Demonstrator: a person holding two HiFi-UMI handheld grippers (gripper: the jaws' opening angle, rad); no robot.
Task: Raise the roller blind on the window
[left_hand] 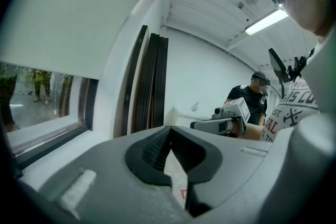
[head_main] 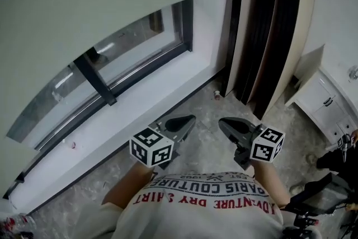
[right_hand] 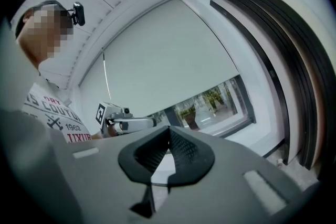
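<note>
Bare room, looks mid-renovation; dusty floor (head_main: 207, 143); dark boards (head_main: 263, 25) leaning beside window (head_main: 128, 53); white cabinet (head_main: 321, 101); ceiling strip light (left_hand: 266, 21)

dark boards (head_main: 263, 36): leaning in corner | white cabinet (head_main: 321, 101): right of boards | small pale object (head_main: 217, 95): floor, beside boards

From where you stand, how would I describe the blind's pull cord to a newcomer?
Find the wide window and the pale roller blind covering most of it. Near the blind's end farthest from the dark boards in the corner, the pull cord hangs. It is the only thin white line on that plain surface.
</note>
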